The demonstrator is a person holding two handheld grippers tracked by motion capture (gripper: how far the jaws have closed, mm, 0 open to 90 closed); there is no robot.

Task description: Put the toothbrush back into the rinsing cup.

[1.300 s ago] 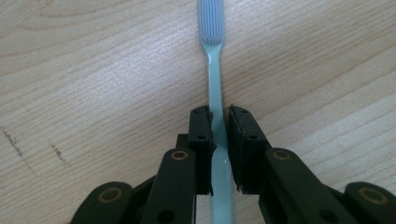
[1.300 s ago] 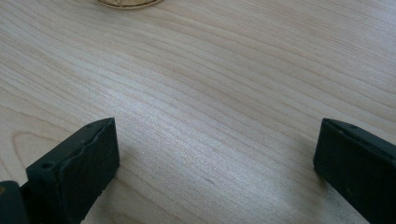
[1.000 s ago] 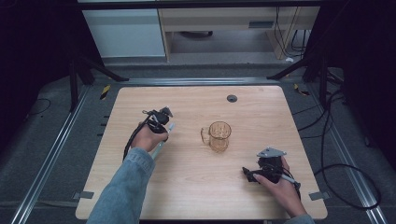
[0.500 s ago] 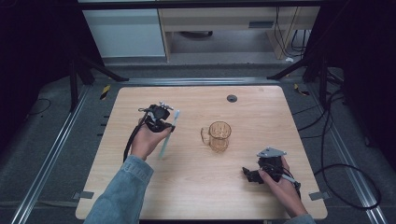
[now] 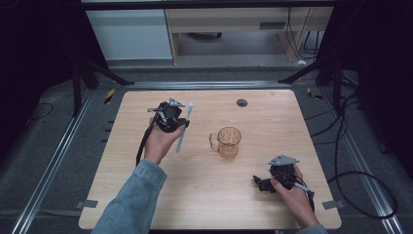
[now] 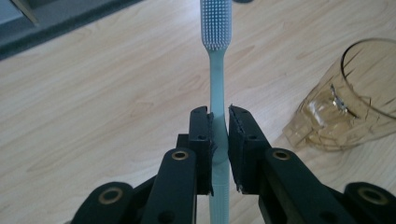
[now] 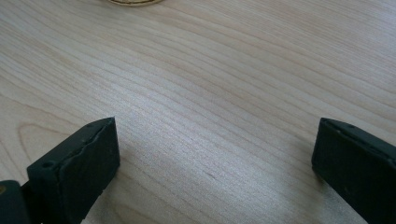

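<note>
High view: left gripper, upper left of centre, pinches a pale blue silicone toothbrush; an amber plastic mug stands mid-frame. Left gripper view: bristles point up; tip it handle-first over the mug. Right gripper view: jaws spread above bare wooden table.

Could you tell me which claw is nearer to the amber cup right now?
Left, though not by much. The left claw, holding the toothbrush, is left of the cup and slightly behind it. The right claw sits open nearer the table's front edge.
</note>
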